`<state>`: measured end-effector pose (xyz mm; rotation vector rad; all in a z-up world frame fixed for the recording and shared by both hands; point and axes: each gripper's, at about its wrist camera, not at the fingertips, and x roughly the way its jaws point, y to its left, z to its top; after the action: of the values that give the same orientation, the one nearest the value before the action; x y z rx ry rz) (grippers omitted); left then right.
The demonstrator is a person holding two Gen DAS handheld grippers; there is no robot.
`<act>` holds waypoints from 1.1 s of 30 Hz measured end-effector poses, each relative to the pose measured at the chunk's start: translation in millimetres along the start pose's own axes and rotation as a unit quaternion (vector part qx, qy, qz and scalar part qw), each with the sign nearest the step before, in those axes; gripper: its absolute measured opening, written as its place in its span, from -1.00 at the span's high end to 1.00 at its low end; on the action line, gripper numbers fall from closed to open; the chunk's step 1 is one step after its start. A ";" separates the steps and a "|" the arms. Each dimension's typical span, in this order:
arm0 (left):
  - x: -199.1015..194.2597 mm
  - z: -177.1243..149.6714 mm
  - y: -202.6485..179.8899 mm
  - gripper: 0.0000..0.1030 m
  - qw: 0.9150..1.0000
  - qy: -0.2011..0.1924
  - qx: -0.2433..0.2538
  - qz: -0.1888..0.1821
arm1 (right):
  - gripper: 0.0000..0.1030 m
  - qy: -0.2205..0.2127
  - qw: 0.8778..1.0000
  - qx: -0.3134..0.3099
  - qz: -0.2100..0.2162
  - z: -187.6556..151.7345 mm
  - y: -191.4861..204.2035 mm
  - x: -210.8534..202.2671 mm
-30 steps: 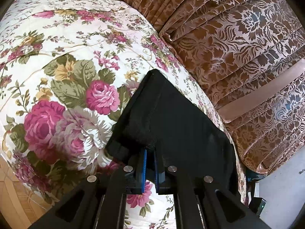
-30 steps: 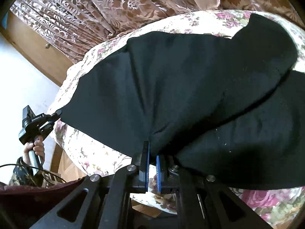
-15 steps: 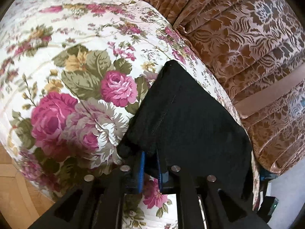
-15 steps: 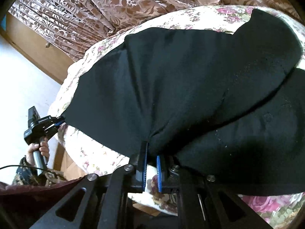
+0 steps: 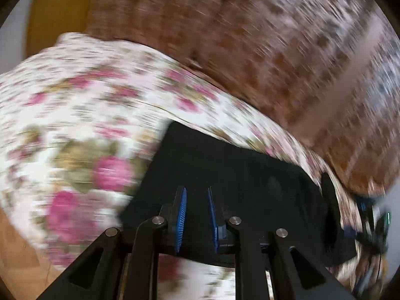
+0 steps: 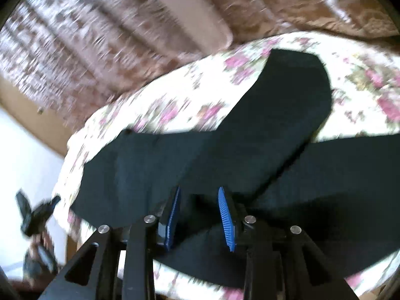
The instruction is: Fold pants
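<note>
The pants lie on the bed near its front edge, one leg folded across toward the back, with the curtain behind the bed and the left gripper off its left edge.

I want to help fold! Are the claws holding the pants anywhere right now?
No. Both claws are open with nothing between their pads: the left claw and right claw sit above the black pants on the floral bedspread.
</note>
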<state>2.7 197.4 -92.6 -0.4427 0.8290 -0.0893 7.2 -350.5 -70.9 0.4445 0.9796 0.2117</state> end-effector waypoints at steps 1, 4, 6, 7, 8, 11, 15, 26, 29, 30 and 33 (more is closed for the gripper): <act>12.3 -4.0 -13.7 0.67 1.000 0.017 0.016 -0.014 | 0.35 -0.007 1.000 0.009 -0.015 11.2 -3.6 3.3; 45.9 -17.5 -55.8 0.67 0.995 0.063 0.060 -0.050 | 0.30 -0.022 0.998 0.042 -0.044 54.6 -19.3 20.4; 60.3 -25.2 -76.1 0.67 0.991 0.083 0.087 -0.059 | 0.28 -0.020 0.996 0.065 -0.063 83.5 -31.7 34.4; 65.2 -28.0 -84.0 0.67 0.989 0.090 0.095 -0.063 | 0.28 -0.018 0.995 0.073 -0.070 96.8 -35.2 42.5; 69.6 -32.9 -93.0 0.67 0.988 0.097 0.102 -0.070 | 0.26 -0.018 0.994 0.078 -0.079 109.9 -38.5 50.7; 81.9 -41.0 -112.2 0.67 0.982 0.116 0.123 -0.087 | 0.18 -0.007 0.989 0.089 -0.119 148.0 -49.2 81.7; 89.4 -48.3 -125.3 0.67 0.976 0.130 0.147 -0.097 | 0.05 0.008 0.981 0.091 -0.174 186.2 -63.3 119.6; 104.7 -44.0 -124.8 0.65 0.974 0.140 0.138 -0.109 | 0.88 0.090 0.946 -0.003 -0.310 205.7 -63.3 189.1; 103.5 -44.4 -128.2 0.65 0.973 0.139 0.145 -0.111 | 0.89 0.046 0.964 0.025 -0.260 201.0 -70.0 147.8; 100.9 -45.3 -127.4 0.65 0.973 0.138 0.148 -0.113 | 0.89 0.029 0.969 0.031 -0.242 198.2 -70.6 133.1; 96.3 -47.6 -133.8 0.65 0.969 0.138 0.163 -0.121 | 0.89 -0.033 0.979 0.058 -0.193 186.0 -74.6 70.8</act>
<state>45.8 36.1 -132.0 -0.2200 1.0097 -0.5170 199.7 -440.5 -69.4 0.3563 0.9961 -0.2110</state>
